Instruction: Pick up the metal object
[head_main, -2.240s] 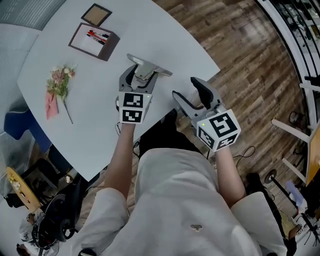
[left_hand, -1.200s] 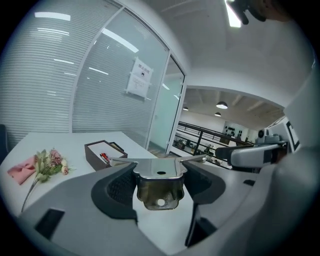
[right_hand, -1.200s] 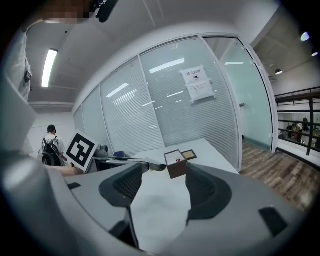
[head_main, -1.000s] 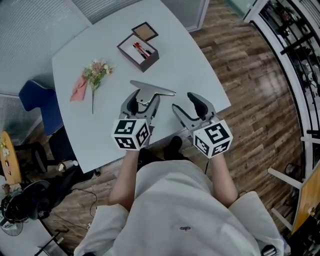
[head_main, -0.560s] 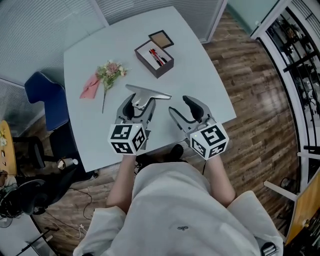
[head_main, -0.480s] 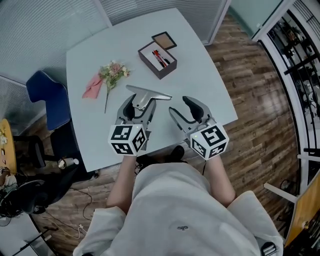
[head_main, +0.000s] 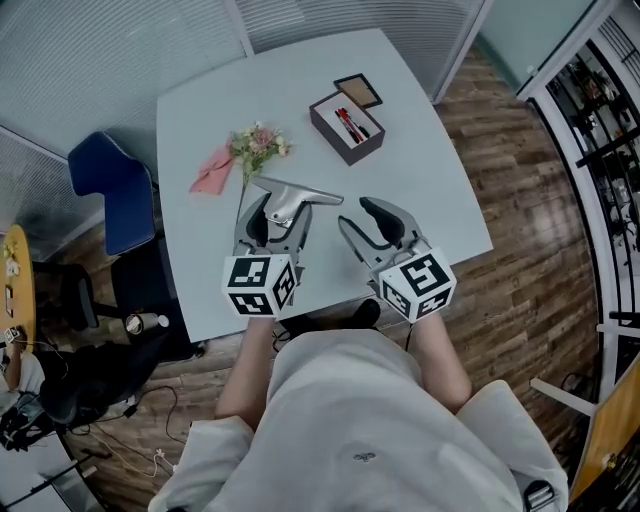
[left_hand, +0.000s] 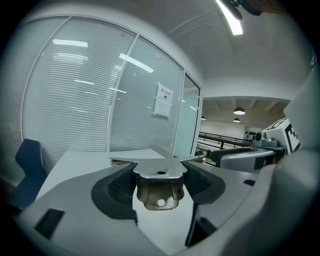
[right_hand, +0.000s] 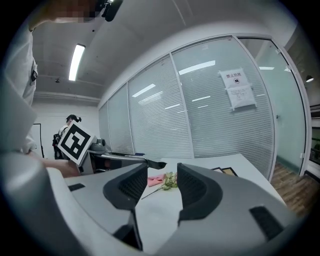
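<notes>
Gripping looks decent: the left claw (head_main: 282, 210) is clamped on the bent tab of the shiny T-shaped metal bracket (head_main: 298, 188), centre-left in the head view, seemingly clear of the pale grey counter (head_main: 430, 200). The right claw (head_main: 358, 215) beside it has just been closing, jaws apart, nothing between them. My worry is that the wide top bar overhangs the grip. A jolt, or a bump from that right claw, could twist it loose. Further up are a pink-wrapped flower sprig (head_main: 255, 148) and a dark box of pens (head_main: 348, 127).
</notes>
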